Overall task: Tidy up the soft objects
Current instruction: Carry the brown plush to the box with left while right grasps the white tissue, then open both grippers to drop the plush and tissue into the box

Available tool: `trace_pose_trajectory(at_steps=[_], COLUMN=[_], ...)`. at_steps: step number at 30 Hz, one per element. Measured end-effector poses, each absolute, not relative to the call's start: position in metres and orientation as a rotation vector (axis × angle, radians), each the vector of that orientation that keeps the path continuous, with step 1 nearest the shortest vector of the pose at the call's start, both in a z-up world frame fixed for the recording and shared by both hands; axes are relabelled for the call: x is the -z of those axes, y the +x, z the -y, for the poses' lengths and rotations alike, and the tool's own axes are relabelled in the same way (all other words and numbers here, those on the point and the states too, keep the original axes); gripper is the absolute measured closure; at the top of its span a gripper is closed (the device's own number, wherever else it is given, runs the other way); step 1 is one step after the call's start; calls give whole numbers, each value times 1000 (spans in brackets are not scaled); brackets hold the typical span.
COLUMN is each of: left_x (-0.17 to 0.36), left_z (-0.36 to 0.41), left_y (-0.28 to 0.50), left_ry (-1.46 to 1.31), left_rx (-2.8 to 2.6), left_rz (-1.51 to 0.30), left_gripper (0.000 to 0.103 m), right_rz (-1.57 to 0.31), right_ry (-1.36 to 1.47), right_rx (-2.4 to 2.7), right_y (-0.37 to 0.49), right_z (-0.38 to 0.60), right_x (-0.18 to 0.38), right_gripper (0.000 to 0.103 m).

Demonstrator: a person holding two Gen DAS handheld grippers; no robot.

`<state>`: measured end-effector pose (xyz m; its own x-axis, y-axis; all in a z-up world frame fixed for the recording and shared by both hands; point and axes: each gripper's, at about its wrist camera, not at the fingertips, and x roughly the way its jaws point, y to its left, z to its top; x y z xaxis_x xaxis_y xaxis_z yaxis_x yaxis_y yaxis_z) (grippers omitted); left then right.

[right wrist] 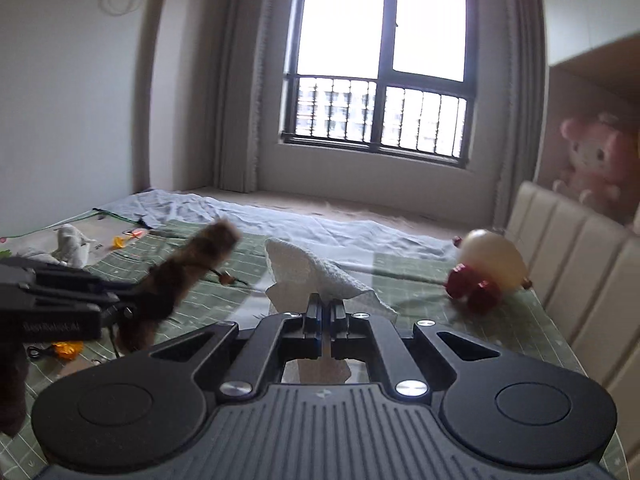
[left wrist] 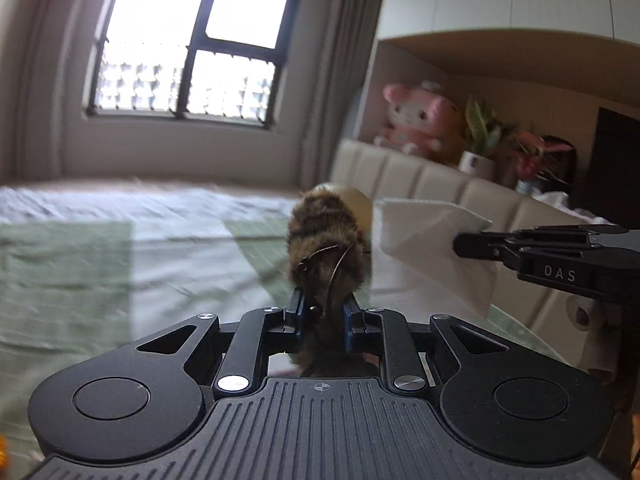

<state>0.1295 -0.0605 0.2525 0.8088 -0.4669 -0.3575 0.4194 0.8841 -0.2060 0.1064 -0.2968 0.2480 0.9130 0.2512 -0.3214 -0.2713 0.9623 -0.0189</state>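
Observation:
My left gripper (left wrist: 322, 314) is shut on a brown striped furry toy (left wrist: 326, 240) and holds it up above the green bed cover (left wrist: 80, 264). The same toy shows in the right wrist view (right wrist: 188, 268), sticking up from the left gripper (right wrist: 132, 308). My right gripper (right wrist: 325, 312) is shut on a white paper towel (right wrist: 304, 272), held in the air. That towel also shows in the left wrist view (left wrist: 424, 236), pinched by the right gripper (left wrist: 460, 245). A cream plush with red feet (right wrist: 486, 270) lies on the bed at the right.
A padded beige headboard (right wrist: 576, 264) runs along the right. A pink plush (left wrist: 416, 120) and potted plants (left wrist: 480, 140) sit on the shelf behind it. A white cloth toy (right wrist: 70, 246) and small orange bits (right wrist: 66, 350) lie on the bed's left side. A window (right wrist: 380, 68) is behind.

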Motion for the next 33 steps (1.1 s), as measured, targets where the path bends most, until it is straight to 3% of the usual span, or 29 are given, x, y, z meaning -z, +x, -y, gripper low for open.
trace_pose_trajectory(at_steps=[12,19,29,33], left_x=[-127,-74,-82,-109], left_z=[111,138,110,83], left_y=[214,241,225,211], left_ry=[-247,96,81,-45], left_rx=[536,433,517,516], left_rz=[-685,-875,-812,-702], left_gripper=[79,72,70,70], right_rz=[-452,-584,-958,-979], right_ry=[23,105,159,167], right_rx=[-251,-318,-298,-298], right_y=[142,184,258,258], right_z=[349,333,277,280], right_x=[-158,-115,-14,-1], right_gripper=[99,99,99,99])
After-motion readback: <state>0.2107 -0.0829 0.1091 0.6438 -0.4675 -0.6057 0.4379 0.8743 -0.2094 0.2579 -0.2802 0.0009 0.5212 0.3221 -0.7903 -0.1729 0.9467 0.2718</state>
